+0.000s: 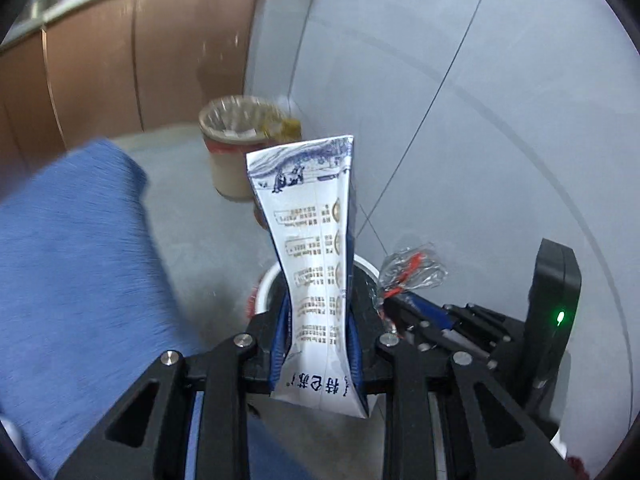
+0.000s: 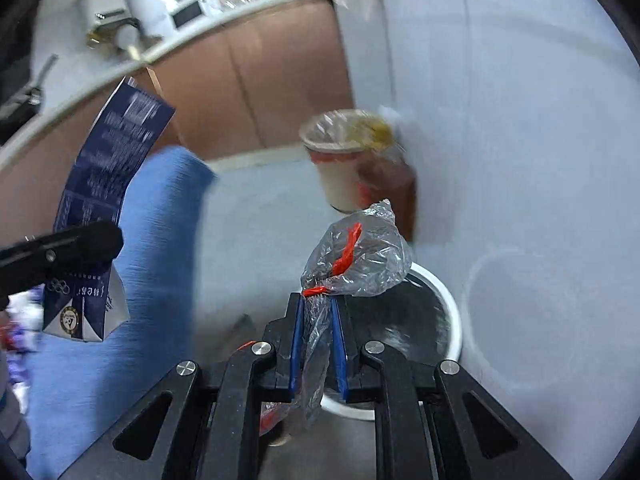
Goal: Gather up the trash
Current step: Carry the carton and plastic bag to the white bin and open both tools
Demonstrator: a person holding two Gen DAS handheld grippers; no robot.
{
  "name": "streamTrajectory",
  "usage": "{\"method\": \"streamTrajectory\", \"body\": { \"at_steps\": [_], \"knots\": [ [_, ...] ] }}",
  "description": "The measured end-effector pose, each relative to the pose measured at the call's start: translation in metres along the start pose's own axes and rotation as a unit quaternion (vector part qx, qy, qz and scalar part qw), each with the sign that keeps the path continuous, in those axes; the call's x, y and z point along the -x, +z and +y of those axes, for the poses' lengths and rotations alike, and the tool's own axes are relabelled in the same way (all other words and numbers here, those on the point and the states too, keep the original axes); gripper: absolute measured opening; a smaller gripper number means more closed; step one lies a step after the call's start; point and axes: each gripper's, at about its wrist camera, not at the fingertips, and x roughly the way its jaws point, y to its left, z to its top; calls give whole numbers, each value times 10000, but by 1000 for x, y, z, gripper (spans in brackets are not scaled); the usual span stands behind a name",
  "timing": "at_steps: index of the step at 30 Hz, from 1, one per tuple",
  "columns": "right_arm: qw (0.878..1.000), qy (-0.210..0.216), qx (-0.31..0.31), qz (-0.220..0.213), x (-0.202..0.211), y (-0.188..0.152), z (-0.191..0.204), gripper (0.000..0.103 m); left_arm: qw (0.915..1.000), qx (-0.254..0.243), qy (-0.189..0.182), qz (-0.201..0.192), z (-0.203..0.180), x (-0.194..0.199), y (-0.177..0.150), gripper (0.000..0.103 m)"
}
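Observation:
A squashed white-and-blue milk carton (image 1: 316, 264) stands upright between the blue pads of my left gripper (image 1: 318, 320), which is shut on its lower half. My right gripper (image 2: 318, 320) is shut on a crumpled clear plastic wrapper (image 2: 360, 256) with a red strip. Both hang just above a white-rimmed bin with a black liner (image 2: 452, 312), whose rim (image 1: 268, 280) also shows behind the carton. In the left wrist view the right gripper (image 1: 394, 308) and its wrapper (image 1: 412, 272) are at the right. In the right wrist view the left gripper (image 2: 80, 244) and the carton (image 2: 108, 168) are at the left.
A beige bin with a clear liner (image 1: 228, 160) stands farther back against the pale wall (image 1: 480, 120), with yellowish litter at its rim; a brown object (image 2: 396, 188) leans beside it. Blue fabric (image 1: 72, 260) fills the left. Brown cabinets (image 1: 140, 60) with a cluttered counter run behind.

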Motion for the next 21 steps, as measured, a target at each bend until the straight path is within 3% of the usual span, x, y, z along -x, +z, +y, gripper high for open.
{"method": "streamTrajectory", "body": {
  "at_steps": [8,10,11,12,13,21],
  "knots": [
    [9973,-457,-218,539,-69,-6,-46,17,9979,177,-74,624,-13,-91,20,27],
    [9961,-586,-237,610,-80,-5,-54,31,9973,264,-109,680,-11,-100,20,45],
    [9957,-634,-251,627,-82,-4,-56,36,9971,333,-120,666,-8,-103,21,48],
    [9953,-679,-274,629,-84,-5,-59,45,9970,412,-158,640,-5,-103,19,50],
    [9950,-718,-298,624,-84,-5,-62,47,9967,476,-197,634,-3,-104,21,51],
    [9949,-769,-511,398,-60,-2,-62,48,9983,529,-201,168,3,-52,13,51]
  ]
}}
